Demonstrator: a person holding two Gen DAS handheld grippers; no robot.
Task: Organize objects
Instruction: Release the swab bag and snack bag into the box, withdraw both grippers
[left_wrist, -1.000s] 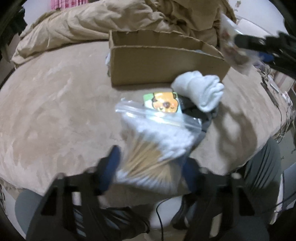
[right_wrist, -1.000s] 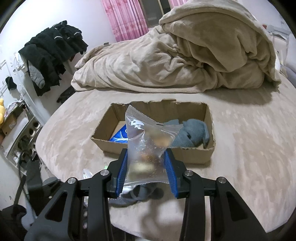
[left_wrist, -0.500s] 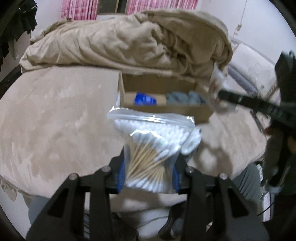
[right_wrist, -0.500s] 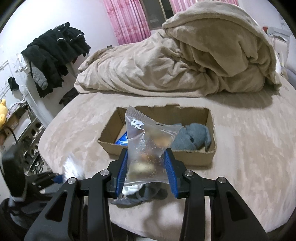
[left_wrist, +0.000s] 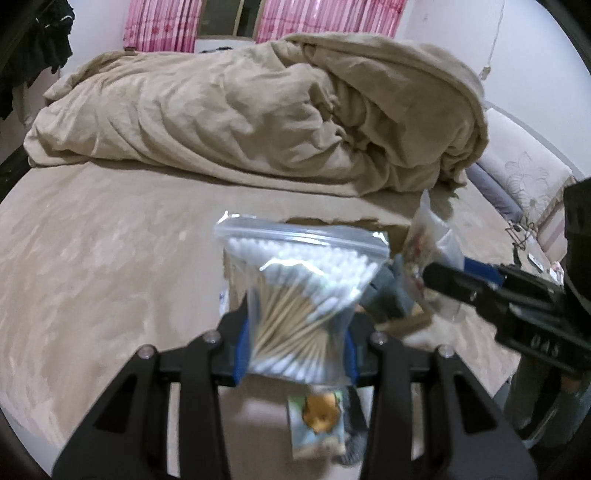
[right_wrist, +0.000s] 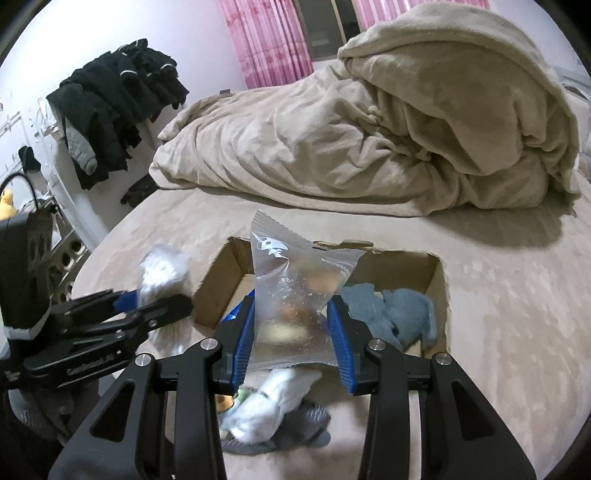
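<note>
Left hand-held gripper (left_wrist: 295, 343) pinches the swab bag (left_wrist: 301, 295), now raised from the bed (left_wrist: 92, 258) to beside the box (right_wrist: 439, 284). Right hand-held gripper (right_wrist: 291, 339) still pinches the snack bag (right_wrist: 295, 295), closer over the box; socks (right_wrist: 391, 314) lie inside.

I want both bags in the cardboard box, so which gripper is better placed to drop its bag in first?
Right, probably. The right gripper holds the snack bag at the cardboard box opening; the left gripper with the cotton swab bag sits beside it.
</note>
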